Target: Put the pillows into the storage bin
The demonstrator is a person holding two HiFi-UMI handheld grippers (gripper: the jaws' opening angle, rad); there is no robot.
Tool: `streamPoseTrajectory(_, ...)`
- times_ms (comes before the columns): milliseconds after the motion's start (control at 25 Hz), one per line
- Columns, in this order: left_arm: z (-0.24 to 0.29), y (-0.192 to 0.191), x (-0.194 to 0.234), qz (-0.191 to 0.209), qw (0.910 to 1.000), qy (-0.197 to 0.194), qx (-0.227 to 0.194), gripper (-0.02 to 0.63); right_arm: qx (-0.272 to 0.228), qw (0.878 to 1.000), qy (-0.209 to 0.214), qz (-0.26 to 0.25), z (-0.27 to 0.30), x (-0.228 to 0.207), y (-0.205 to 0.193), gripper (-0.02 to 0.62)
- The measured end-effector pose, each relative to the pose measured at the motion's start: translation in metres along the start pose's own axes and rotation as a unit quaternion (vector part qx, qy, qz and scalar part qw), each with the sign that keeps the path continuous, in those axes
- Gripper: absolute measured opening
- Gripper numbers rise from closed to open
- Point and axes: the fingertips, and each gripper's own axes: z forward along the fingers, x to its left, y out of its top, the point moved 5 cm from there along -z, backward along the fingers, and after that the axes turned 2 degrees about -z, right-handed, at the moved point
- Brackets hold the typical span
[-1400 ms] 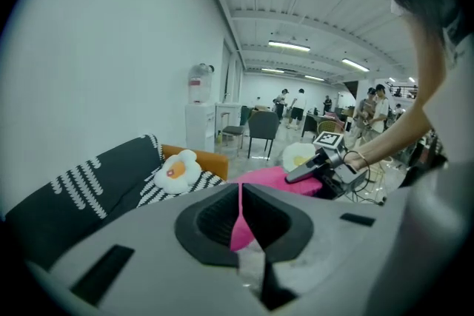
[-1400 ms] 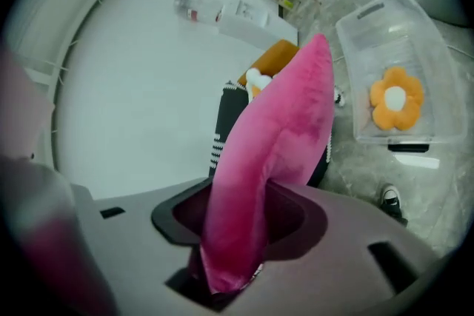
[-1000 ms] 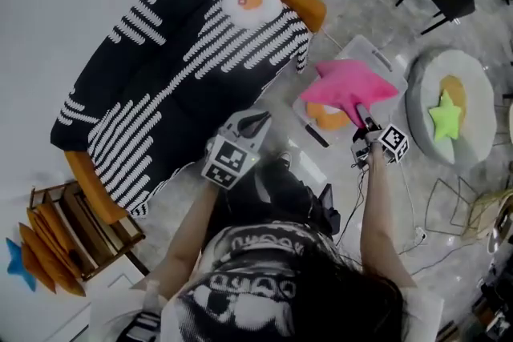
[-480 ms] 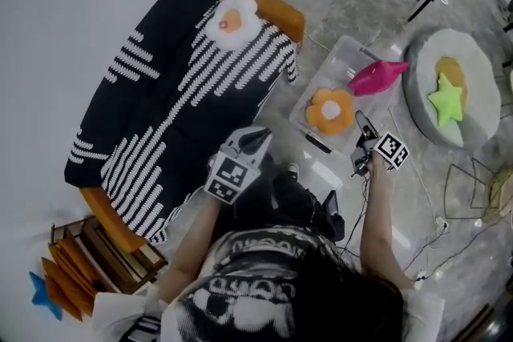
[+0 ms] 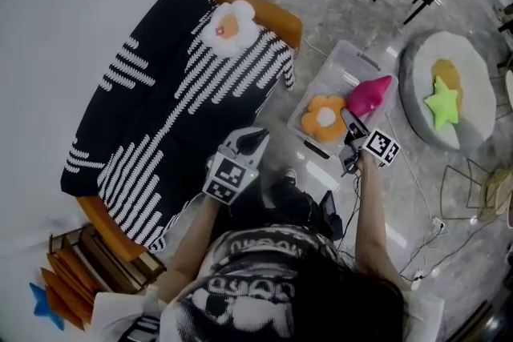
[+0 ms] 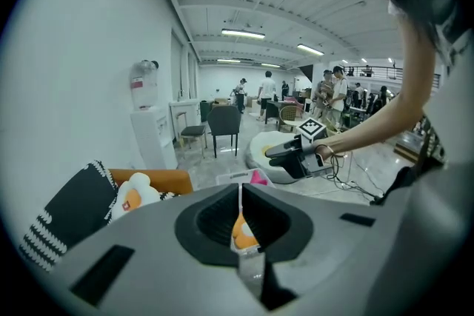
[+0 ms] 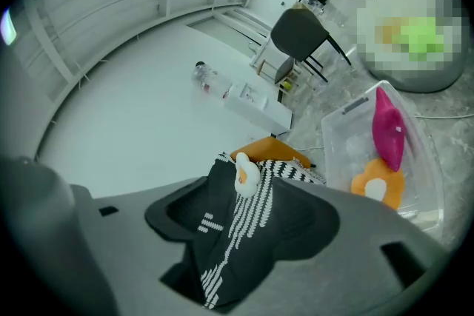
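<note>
We see orange sofa (image 5: 276, 12) under black-and-white striped knit throw (image 5: 176, 92). On floor (image 5: 337, 4), clear plastic storage bin (image 5: 341, 74) holds pink plush pillow (image 5: 369, 96), propped up, and orange flower pillow (image 5: 323, 118). On sofa lies white fried-egg pillow (image 5: 228, 26), ahead of left gripper (image 5: 258, 136), fingers pressed together, empty; pillow roundish, no clear long axis. By bin's near edge, right gripper (image 5: 348, 121), fingers spread, empty. We judge left nearer egg. No readable writing.
</note>
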Motion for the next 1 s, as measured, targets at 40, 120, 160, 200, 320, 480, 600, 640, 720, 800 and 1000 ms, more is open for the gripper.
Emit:
streamPoseTrajectory(40, 0.001, -0.002, 0.008, -0.002, 1.0, 0.0, 0.0, 0.014, 0.004, 1.0, 0.001, -0.004, 0.01, 0.005, 0.0, 0.265)
streamPoseTrajectory(120, 0.002, -0.006, 0.028, -0.01, 1.0, 0.001, 0.001, 0.014, 0.015, 1.0, -0.001, -0.012, 0.031, 0.014, -0.001, 0.265)
streamPoseTrajectory(160, 0.002, -0.008, 0.039, -0.014, 0.9999, 0.001, 0.0, 0.014, 0.021, 1.0, -0.004, -0.014, 0.042, 0.019, -0.003, 0.265)
streamPoseTrajectory(200, 0.003, -0.01, 0.052, -0.018, 0.9998, 0.001, 0.0, 0.014, 0.027, 0.999, -0.006, -0.017, 0.054, 0.025, -0.004, 0.265)
streamPoseTrajectory(320, 0.0, -0.015, 0.098, -0.024, 0.9997, 0.003, 0.001, 0.014, 0.043, 0.998, -0.002, -0.036, 0.1, 0.048, -0.008, 0.265)
streamPoseTrajectory(480, -0.011, -0.017, 0.17, -0.026, 0.9996, 0.004, -0.01, 0.014, 0.069, 0.996, -0.005, -0.047, 0.172, 0.082, -0.022, 0.265)
streamPoseTrajectory(600, -0.017, -0.019, 0.223, -0.03, 0.9994, -0.008, -0.013, 0.014, 0.073, 0.996, -0.006, -0.048, 0.226, 0.107, -0.029, 0.265)
streamPoseTrajectory(640, -0.019, -0.021, 0.239, -0.027, 0.9995, -0.014, -0.011, 0.014, 0.073, 0.996, -0.005, -0.048, 0.243, 0.116, -0.031, 0.265)
streamPoseTrajectory(720, -0.022, -0.024, 0.269, -0.016, 0.9996, -0.022, -0.006, 0.014, 0.073, 0.996, -0.003, -0.05, 0.278, 0.133, -0.035, 0.264)
streamPoseTrajectory(800, -0.023, -0.026, 0.296, -0.006, 0.9996, -0.028, -0.003, 0.014, 0.074, 0.996, 0.001, -0.055, 0.309, 0.148, -0.038, 0.262)
streamPoseTrajectory(1000, -0.026, -0.031, 0.34, -0.02, 0.9994, -0.026, -0.012, 0.014, 0.083, 0.994, 0.012, -0.069, 0.362, 0.179, -0.047, 0.259)
